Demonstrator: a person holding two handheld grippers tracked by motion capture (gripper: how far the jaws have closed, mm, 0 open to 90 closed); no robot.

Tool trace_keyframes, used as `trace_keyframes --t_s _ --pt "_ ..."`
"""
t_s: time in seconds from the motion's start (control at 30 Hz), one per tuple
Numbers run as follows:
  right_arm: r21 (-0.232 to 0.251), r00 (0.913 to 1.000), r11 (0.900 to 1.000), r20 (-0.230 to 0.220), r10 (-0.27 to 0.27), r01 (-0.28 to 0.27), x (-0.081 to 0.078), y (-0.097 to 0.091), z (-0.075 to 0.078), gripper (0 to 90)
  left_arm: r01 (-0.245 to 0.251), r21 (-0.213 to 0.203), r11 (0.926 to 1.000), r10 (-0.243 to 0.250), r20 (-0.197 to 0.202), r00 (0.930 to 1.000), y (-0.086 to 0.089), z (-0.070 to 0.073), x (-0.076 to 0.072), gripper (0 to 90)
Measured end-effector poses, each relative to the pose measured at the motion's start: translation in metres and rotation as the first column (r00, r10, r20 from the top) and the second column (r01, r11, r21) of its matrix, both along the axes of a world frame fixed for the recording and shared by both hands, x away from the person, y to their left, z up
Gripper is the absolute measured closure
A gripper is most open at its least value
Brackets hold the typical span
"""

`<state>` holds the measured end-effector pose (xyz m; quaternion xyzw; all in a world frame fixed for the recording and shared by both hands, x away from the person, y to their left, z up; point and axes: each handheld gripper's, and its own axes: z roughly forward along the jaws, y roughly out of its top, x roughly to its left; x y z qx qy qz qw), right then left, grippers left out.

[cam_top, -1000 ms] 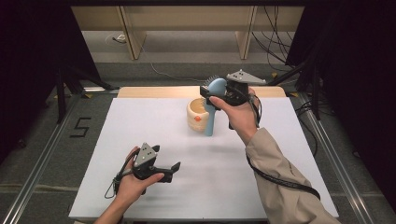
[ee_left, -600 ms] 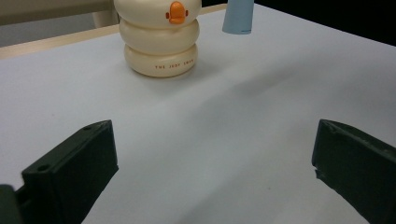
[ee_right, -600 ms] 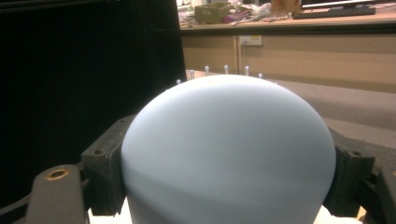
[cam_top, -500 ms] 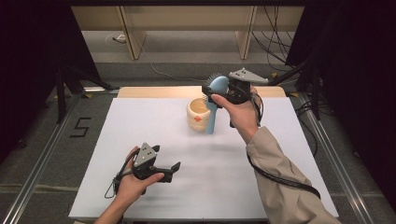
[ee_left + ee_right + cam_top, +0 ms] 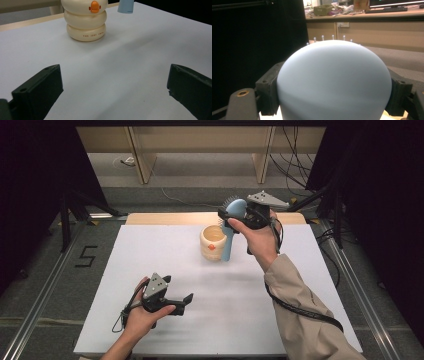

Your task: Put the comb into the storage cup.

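Observation:
A light blue hairbrush (image 5: 228, 240) hangs upright, handle down, just right of a cream ringed cup with an orange beak (image 5: 212, 243) at the back middle of the white table (image 5: 300, 285). My right gripper (image 5: 236, 214) is shut on the brush's rounded head (image 5: 334, 80), whose bristles point away from the camera. The handle's tip (image 5: 126, 5) hovers beside the cup (image 5: 85, 22), slightly above the table. My left gripper (image 5: 184, 301) rests low at the front left, jaws wide open with bare table between them (image 5: 115, 87).
A wooden strip (image 5: 165, 218) runs along the table's far edge. Beyond it are shelf legs and cables on the floor (image 5: 295, 175). Metal rails (image 5: 45, 290) flank the table, with dark curtains at both sides.

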<state>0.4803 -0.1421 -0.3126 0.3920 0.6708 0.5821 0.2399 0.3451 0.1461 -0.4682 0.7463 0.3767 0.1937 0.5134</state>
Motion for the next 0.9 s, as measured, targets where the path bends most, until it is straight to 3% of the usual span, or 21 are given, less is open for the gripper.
trace_keyframes --t_s 0.9 --pt "0.015 0.9997 0.9997 0.015 -0.017 0.017 0.0053 -0.0035 0.0063 20.5 -0.001 0.001 1.0 0.001 0.001 1.0 0.0005 -0.0001 0.0004 0.0"
